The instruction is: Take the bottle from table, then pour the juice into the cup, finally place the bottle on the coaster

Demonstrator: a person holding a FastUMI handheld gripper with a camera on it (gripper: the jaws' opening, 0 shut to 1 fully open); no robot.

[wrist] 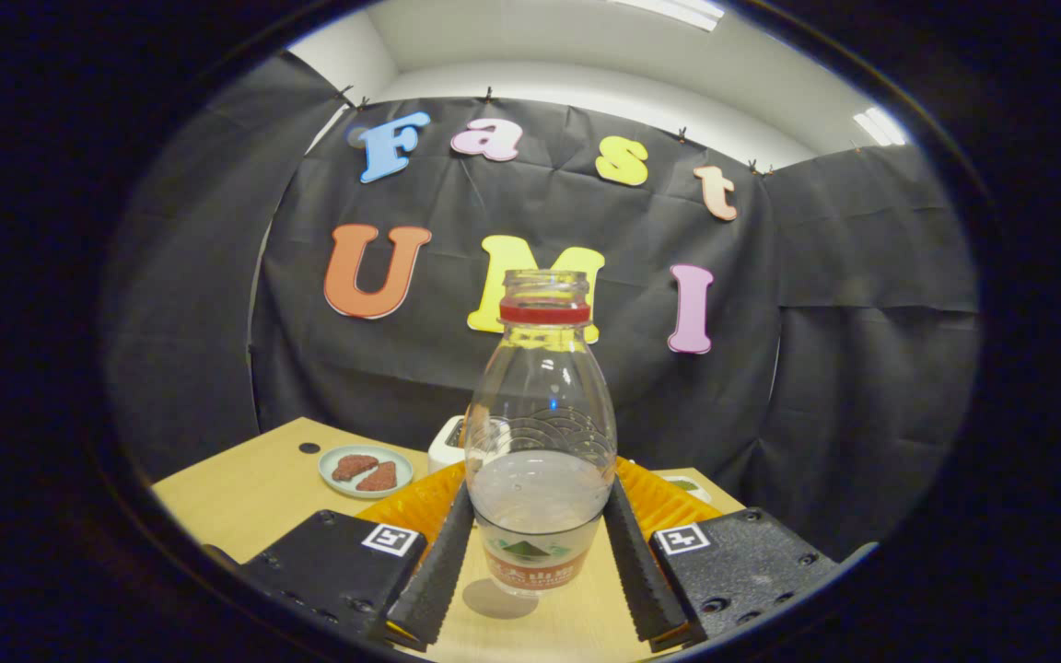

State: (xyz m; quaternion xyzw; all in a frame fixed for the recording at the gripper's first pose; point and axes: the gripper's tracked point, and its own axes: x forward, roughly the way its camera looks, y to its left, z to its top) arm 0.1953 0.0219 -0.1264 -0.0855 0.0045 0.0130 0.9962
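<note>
A clear plastic bottle [540, 433] stands upright between my fingers. It has no cap, a red ring around the neck and a label near the base, and it is about half full of pale liquid. My gripper [540, 497] is shut on the bottle, with one finger [443, 566] pressed against each side of its lower body. The bottle's base seems to hang a little above the wooden table [254, 493], with its shadow just below and to the left. An orange ribbed disc [655, 502] lies right behind the bottle, partly hidden by it.
A small pale plate [366, 471] with two reddish-brown pieces sits beyond the left finger. A white object [446, 444] stands behind the orange disc, next to the bottle's left side. A bit of green and white [685, 484] shows beyond the disc on the right.
</note>
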